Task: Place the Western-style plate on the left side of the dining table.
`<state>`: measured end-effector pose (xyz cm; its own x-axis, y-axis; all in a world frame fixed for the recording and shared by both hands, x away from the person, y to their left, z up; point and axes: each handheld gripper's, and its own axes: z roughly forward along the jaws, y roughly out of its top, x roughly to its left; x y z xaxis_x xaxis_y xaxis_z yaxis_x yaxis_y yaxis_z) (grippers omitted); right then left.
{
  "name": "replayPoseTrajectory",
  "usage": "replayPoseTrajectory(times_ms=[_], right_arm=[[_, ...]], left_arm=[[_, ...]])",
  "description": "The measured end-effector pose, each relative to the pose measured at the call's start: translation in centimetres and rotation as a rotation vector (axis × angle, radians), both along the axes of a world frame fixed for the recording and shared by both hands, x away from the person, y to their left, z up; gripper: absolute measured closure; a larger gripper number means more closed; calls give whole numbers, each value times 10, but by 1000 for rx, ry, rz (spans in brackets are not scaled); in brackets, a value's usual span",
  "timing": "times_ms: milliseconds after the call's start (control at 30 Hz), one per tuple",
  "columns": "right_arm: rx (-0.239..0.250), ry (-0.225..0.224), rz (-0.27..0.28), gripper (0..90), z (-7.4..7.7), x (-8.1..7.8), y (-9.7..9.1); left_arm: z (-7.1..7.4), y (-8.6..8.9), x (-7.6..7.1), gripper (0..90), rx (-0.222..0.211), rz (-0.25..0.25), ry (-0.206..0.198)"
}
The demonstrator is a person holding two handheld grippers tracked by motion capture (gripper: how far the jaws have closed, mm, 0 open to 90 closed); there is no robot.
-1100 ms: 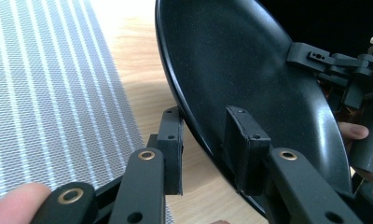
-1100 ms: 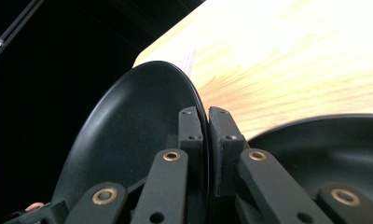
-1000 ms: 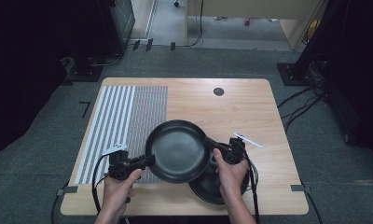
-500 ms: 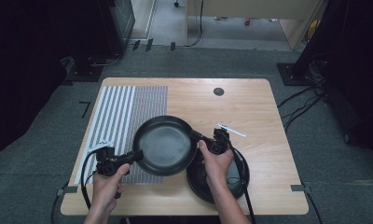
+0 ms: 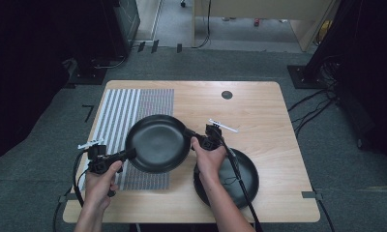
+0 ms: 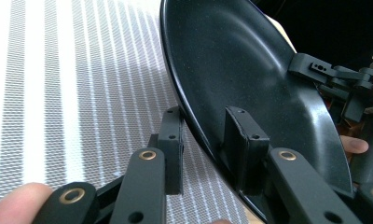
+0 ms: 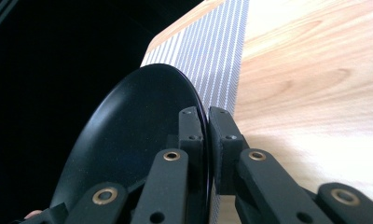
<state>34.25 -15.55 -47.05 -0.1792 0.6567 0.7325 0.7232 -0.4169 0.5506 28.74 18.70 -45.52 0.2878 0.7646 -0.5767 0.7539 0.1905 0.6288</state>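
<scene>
Black pan (image 5: 157, 143) held above table (image 5: 264, 111), carried between both grippers. Left gripper (image 5: 115, 158) clamped on rim at about 8 o'clock of pan; right gripper (image 5: 190, 137) clamped on rim at about 2 o'clock. Grip line across pan runs 8-to-2, roughly through centre, so load shared about evenly.

Left gripper view: jaws closed on rim, one pad inside the bowl, one on the underside; pan (image 6: 250, 79) tilted steeply in frame, mat below. Right gripper view: jaws pinched tight on thin rim edge, pan (image 7: 133, 140) to the left of the jaws, wood and mat beyond.

Pan over inner edge of striped mat (image 5: 124, 111), at about 9 o'clock of table centre. Second pan (image 5: 242, 176) flat on table at 4 o'clock from the held one, under right forearm, rims near but apart.

Judgement: next move looks like setting pan down on mat, toward 9 o'clock. Left hand (image 5: 100, 183) nearer the mat, so leading; right following. Level to be kept along the 8-to-2 line; a slip at either thin-rim pinch would pivot pan about the other.
</scene>
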Motion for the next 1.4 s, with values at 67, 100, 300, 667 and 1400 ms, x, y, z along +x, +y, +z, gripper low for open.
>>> replayPoseTrajectory(times_ms=[67, 100, 300, 667, 1400], right_arm=[[-3, -2, 5, 855, -1, 5, 5], [-5, -6, 7, 855, -1, 8, 8], [-11, 3, 11, 854, -4, 20, 23], [-24, 38, 51, 850, -18, 45, 49], [-58, 64, 32, 845, -46, 80, 89]], left_arm=[[-2, 5, 3, 693, -9, 7, 6], [-2, 7, 4, 694, -9, 11, 7], [-6, 19, 12, 697, -17, 40, 15], [-20, 35, 20, 690, 12, 100, 21], [-47, 62, 51, 706, 10, 224, 91]])
